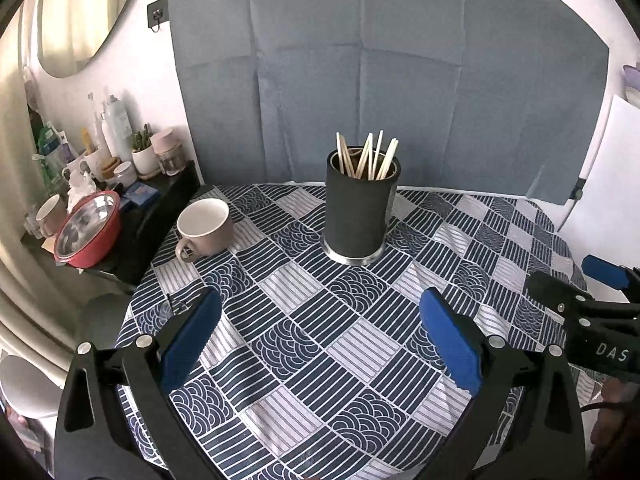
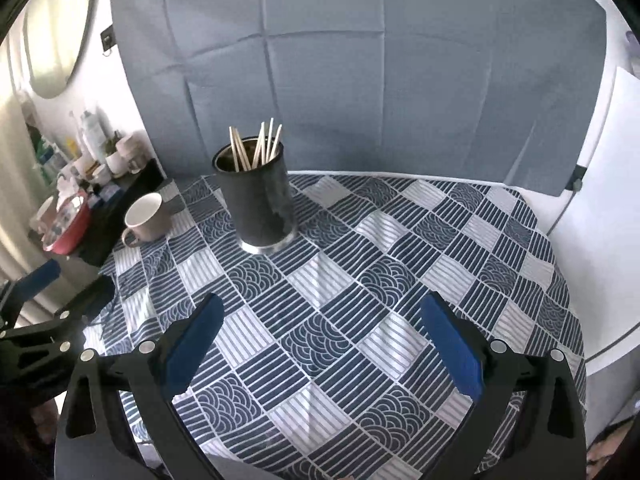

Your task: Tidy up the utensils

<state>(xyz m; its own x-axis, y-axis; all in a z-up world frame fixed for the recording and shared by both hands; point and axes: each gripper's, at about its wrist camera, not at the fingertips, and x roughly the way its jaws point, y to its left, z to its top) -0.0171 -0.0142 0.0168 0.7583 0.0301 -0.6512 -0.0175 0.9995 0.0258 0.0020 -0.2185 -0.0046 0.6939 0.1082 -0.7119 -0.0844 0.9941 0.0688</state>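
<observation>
A black cylindrical holder [image 1: 358, 216] [image 2: 258, 202] stands upright near the back of the table, with several pale wooden chopsticks [image 1: 366, 158] [image 2: 256, 146] standing in it. A beige mug [image 1: 206, 228] [image 2: 146, 218] sits left of it. My left gripper [image 1: 320, 334] is open and empty, above the patterned tablecloth in front of the holder. My right gripper [image 2: 320, 336] is open and empty, to the right of the holder and nearer the front. Each gripper shows at the edge of the other's view: the right one [image 1: 572, 284], the left one [image 2: 66, 284].
The round table has a blue and white patterned cloth [image 1: 304, 344] [image 2: 400, 272]. A grey-blue backdrop [image 1: 380, 80] stands behind it. A dark side shelf at the left carries a red bowl [image 1: 88, 232], bottles, jars and cups. A white board [image 2: 600, 168] stands at the right.
</observation>
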